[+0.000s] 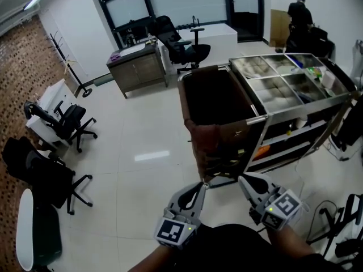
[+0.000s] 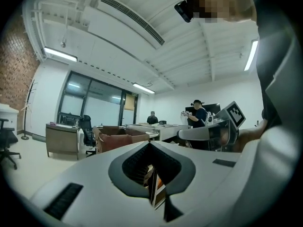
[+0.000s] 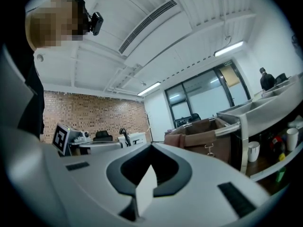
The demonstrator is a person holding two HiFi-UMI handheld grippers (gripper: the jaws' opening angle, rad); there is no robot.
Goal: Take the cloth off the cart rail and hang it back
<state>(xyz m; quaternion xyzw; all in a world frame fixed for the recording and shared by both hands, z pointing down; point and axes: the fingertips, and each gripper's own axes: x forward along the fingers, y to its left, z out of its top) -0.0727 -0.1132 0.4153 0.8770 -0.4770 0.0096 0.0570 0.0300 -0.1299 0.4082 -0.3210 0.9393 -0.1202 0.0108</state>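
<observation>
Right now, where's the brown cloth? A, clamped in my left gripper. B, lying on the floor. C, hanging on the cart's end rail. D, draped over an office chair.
C: the brown cloth hangs from the cart rail, with the left gripper and right gripper shut, short of it.

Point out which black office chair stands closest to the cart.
The chair at the white desk, just behind the cart; the other two stand far off by the brick wall.

Cart (image 1: 309, 107) ahead-right, cloth (image 1: 211, 134) over rail at its left end, left gripper (image 1: 202, 186) and right gripper (image 1: 241, 179) side by side just before it, desk (image 1: 139, 67) behind, office chairs (image 1: 68, 123) far left
</observation>
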